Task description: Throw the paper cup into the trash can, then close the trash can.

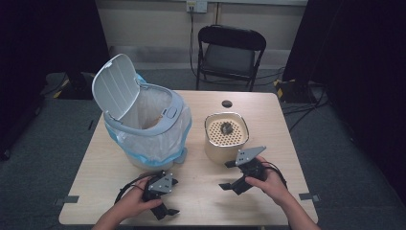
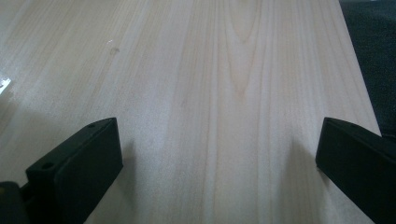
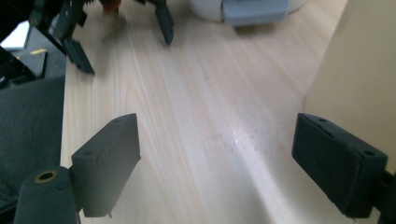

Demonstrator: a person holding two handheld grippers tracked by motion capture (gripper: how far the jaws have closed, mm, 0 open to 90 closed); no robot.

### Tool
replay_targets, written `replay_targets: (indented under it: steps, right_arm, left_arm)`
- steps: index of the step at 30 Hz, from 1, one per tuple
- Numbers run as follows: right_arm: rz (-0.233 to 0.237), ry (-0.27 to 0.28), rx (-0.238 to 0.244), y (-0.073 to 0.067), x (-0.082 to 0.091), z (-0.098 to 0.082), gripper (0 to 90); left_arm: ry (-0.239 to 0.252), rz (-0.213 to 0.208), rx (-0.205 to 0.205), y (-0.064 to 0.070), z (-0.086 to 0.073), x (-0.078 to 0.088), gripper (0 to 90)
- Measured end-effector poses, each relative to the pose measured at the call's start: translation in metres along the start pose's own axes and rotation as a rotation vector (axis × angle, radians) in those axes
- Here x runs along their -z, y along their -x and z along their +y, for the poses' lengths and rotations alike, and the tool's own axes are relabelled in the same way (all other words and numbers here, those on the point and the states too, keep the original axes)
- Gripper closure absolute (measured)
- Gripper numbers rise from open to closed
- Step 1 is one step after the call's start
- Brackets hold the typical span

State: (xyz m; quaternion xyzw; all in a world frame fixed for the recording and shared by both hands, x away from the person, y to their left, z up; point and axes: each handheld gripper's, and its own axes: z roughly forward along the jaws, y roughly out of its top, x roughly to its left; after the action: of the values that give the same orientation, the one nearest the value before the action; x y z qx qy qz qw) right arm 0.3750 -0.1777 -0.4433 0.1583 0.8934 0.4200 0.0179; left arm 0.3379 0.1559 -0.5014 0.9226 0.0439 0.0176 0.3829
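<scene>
A white pedal bin (image 1: pixel 143 120) with a clear bag liner stands on the left half of the table, its lid tipped up and open. To its right sits a beige square container (image 1: pixel 226 136) with a perforated top and a dark lump on it. My left gripper (image 1: pixel 173 196) rests open near the front edge, below the bin, with bare wood between its jaws (image 2: pixel 219 154). My right gripper (image 1: pixel 226 175) is open just in front of the container. In the right gripper view the container wall (image 3: pixel 364 70) stands beside its right jaw, and the left gripper (image 3: pixel 127 52) shows farther off.
The wooden table (image 1: pixel 201 201) has a dark round grommet (image 1: pixel 227 103) near its far edge. A black folding chair (image 1: pixel 230 52) stands behind the table. The bin's grey pedal (image 3: pixel 254 9) sticks out at its base. Dark carpet surrounds the table.
</scene>
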Motion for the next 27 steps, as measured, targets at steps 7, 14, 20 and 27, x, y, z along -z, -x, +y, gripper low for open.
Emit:
replay_targets:
  steps: [7, 14, 20, 27]
  right_arm:
    - [-0.047, -0.059, 0.016, -0.005, -0.007, -0.022, 14.6]
    - [-0.071, -0.103, 0.016, -0.007, -0.018, -0.042, 14.7]
    - [-0.095, -0.103, 0.036, -0.008, -0.022, -0.049, 14.4]
    - [-0.104, -0.058, 0.043, -0.007, -0.022, -0.055, 13.8]
  left_arm:
    - [-0.001, 0.000, 0.000, 0.000, 0.000, 0.000, 0.0]
    - [0.001, 0.007, 0.002, 0.000, 0.000, 0.000, 0.0]
    - [0.012, 0.028, 0.032, 0.005, -0.001, -0.001, 0.0]
    - [0.032, 0.010, 0.080, 0.012, -0.006, 0.006, 1.2]
